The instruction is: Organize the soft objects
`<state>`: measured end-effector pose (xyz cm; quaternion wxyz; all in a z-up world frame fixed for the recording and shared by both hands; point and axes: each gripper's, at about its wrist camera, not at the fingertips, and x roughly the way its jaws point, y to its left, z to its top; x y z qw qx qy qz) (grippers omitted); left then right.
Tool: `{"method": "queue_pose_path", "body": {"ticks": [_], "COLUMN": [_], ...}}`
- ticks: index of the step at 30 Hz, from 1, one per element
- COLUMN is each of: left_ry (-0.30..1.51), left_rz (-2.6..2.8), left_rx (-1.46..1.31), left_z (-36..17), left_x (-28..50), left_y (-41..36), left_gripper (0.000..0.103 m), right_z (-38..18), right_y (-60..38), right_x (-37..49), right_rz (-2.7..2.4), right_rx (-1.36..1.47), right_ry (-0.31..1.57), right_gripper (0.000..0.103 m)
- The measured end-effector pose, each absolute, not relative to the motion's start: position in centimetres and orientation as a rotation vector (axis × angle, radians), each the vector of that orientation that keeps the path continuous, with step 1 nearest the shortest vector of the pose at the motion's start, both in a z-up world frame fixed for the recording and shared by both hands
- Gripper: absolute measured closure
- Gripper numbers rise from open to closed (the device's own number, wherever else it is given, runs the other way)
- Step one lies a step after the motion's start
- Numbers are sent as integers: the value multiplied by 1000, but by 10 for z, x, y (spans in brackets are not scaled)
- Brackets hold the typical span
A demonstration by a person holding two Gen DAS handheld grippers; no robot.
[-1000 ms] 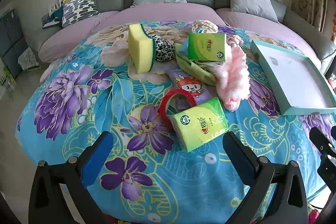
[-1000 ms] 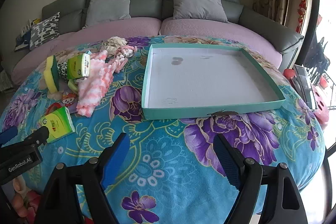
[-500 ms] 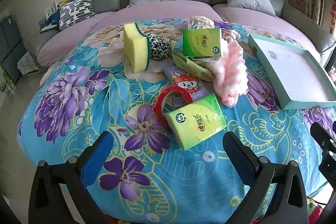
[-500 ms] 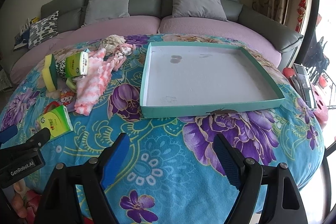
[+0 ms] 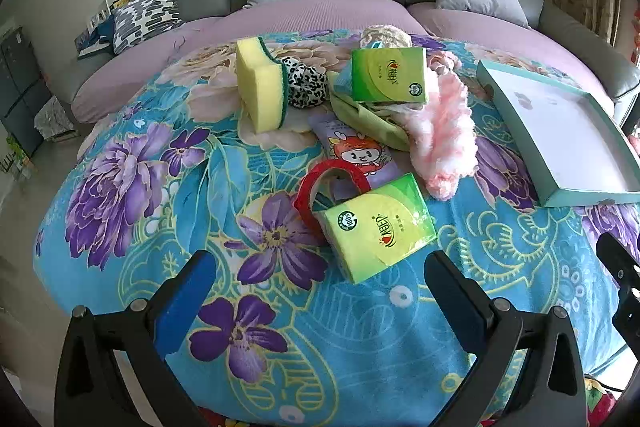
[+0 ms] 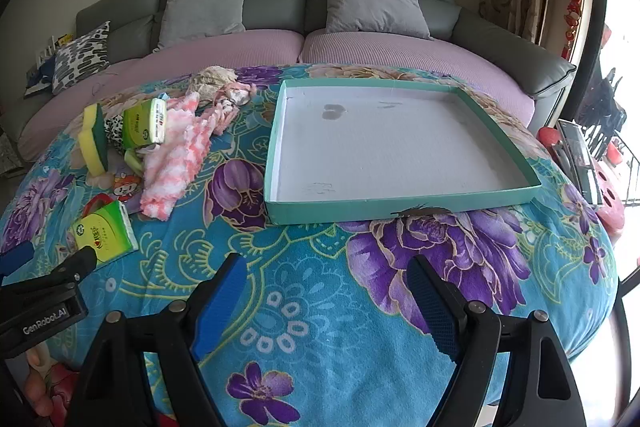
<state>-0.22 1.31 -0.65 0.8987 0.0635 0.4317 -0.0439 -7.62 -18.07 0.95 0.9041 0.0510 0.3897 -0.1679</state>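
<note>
A floral blanket point(image 5: 132, 163) carries a shallow teal tray point(image 6: 400, 205), its white floor bare. To its left lie a pink fluffy cloth point(image 5: 444, 131), a yellow sponge point(image 5: 260, 91) on edge and two green tissue packs point(image 5: 380, 223). Left gripper point(image 5: 320, 275) and right gripper point(image 6: 328, 287) hover, fingers spread, holding nothing.

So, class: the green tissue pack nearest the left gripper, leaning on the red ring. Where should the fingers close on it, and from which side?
Grip the near tissue pack across its two long side faces, coming from the front and slightly above with the open left gripper. It lies tilted against the red ring, its near end raised clear of the blanket, and it looks narrower than the gap between the fingers.
</note>
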Motion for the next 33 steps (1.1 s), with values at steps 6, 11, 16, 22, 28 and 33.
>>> {"method": "queue_pose_path", "body": {"ticks": [6, 11, 16, 22, 28, 33], "left_ry": [894, 897, 898, 902, 905, 909], "left_rz": [-90, -90, -89, -88, -87, -87], "left_rx": [132, 132, 135, 136, 138, 139], "left_z": [-7, -7, -7, -8, -8, -9], "left_x": [-2, -2, -1, -1, 0, 1], "left_y": [13, 13, 14, 13, 13, 11], "left_gripper": [0, 0, 0, 0, 0, 0], "right_z": [9, 9, 9, 9, 9, 9], "right_y": [-181, -181, -181, -181, -181, -180], "right_x": [-76, -76, -77, -76, -76, -77], "right_rz": [-347, -347, -347, -347, -348, -348], "right_rx": [106, 105, 104, 103, 103, 101], "right_ry": [807, 806, 806, 806, 804, 801], "right_gripper": [18, 18, 18, 18, 18, 18]}}
